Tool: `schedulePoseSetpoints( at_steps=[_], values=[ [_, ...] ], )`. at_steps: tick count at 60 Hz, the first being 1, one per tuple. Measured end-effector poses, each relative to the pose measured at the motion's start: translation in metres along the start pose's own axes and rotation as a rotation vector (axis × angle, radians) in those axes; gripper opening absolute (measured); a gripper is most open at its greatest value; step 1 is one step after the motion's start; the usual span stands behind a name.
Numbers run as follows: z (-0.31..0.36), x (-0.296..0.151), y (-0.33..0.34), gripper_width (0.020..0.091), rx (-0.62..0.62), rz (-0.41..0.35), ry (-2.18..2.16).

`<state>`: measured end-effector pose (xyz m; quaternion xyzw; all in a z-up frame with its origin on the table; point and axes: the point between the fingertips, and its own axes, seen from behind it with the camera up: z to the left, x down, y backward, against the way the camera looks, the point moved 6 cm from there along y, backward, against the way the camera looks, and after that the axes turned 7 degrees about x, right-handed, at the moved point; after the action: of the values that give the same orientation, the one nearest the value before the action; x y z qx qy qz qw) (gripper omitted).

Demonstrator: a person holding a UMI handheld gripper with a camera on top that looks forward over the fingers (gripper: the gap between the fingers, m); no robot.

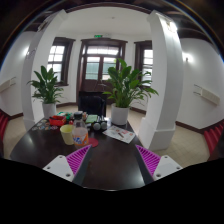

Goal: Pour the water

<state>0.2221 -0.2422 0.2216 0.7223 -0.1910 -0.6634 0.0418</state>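
My gripper (112, 163) hangs over the near part of a dark round table (105, 155), open, with bare tabletop between its magenta pads (150, 160). Well beyond the fingers, a yellow cup (68, 133) stands at the table's left-middle. A pink cup (79, 135) stands right beside it. Behind them sit a dark bottle-like object (79, 120) and a dark round item (98, 127). Nothing is held.
A red item (56, 121) lies at the table's far left. White papers (121, 134) lie right of the cups. Two potted plants (122, 90) stand behind the table, with a dark chair (92, 103) between them. White pillars (163, 80) flank the room.
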Motion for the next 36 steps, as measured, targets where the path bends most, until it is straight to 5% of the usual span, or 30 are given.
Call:
schedulePoseSetpoints(
  at_steps=[12, 36],
  values=[
    [0.06, 0.036, -0.006, 0.0862, -0.094, 0.01, 0.011],
    [0.146, 0.029, -0.103, 0.0858, -0.148, -0.13, -0.025]
  ],
)
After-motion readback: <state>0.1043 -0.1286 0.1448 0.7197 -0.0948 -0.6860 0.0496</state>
